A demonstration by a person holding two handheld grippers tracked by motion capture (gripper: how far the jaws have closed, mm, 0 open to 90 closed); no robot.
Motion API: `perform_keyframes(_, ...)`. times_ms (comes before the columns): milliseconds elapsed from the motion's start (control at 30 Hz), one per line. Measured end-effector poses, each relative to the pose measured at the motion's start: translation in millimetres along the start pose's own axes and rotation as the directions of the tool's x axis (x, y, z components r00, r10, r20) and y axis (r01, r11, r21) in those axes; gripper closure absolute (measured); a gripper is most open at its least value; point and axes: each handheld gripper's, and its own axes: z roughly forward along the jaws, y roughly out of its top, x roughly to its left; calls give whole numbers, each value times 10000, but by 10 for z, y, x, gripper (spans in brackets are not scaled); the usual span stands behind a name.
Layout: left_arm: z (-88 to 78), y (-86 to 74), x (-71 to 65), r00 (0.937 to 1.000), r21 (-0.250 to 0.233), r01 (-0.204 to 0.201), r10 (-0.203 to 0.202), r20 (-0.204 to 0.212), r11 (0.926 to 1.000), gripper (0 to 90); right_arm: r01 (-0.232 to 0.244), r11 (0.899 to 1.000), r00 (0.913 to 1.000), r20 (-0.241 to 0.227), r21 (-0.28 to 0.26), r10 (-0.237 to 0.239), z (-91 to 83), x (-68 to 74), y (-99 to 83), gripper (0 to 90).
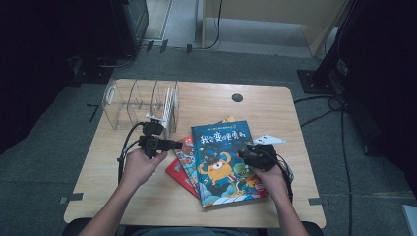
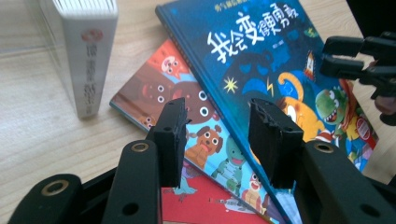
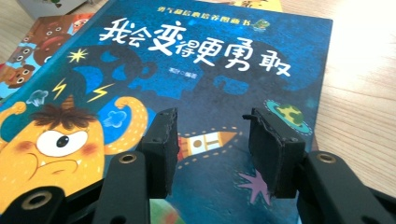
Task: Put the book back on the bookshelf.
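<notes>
A stack of picture books is found on the wooden table (image 1: 275, 105), fanned so that each lower cover shows past the one above; this offset is judged to leave edges free for picking. The blue book (image 1: 223, 160) lies uppermost, flat, its glossy hardcover printed with white characters and an orange monster. Beneath it, toward 9 o'clock, an illustrated book with cartoon animals (image 1: 186, 156) is exposed, and under that a red book (image 1: 178, 174). The left gripper (image 2: 219, 135) is held with its jaws apart over the blue book's long left edge, nothing being pressed between the ribbed black pads; the placement suggests that this edge is to be taken. The right gripper (image 3: 211, 149) hovers over the cover's right part, jaws likewise spread and empty, presumably to steady or lift that side. At 11 o'clock of the stack a clear acrylic rack (image 1: 135, 101) with upright dividers stands, with 1 white-spined book (image 2: 86, 56) already upright beside it, which indicates the probable destination.
</notes>
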Motion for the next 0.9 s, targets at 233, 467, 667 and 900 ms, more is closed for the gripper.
perform_keyframes(233,112,-119,90,10000,48,-20,21,-43,10000,576,-96,10000,9998,154,-10,96,-21,-60,-26,545)
perform_keyframes(467,181,-208,105,9994,-111,-354,354,56,9993,580,-224,9997,9994,256,-54,225,-41,-136,-40,573)
perform_keyframes(667,279,-273,103,9991,21,-232,231,366,9997,619,-299,9995,9989,350,-30,300,-65,-194,-47,592)
perform_keyframes(900,367,-321,83,9986,35,-398,396,357,9992,686,-339,9994,9971,680,52,334,-80,-268,-56,662)
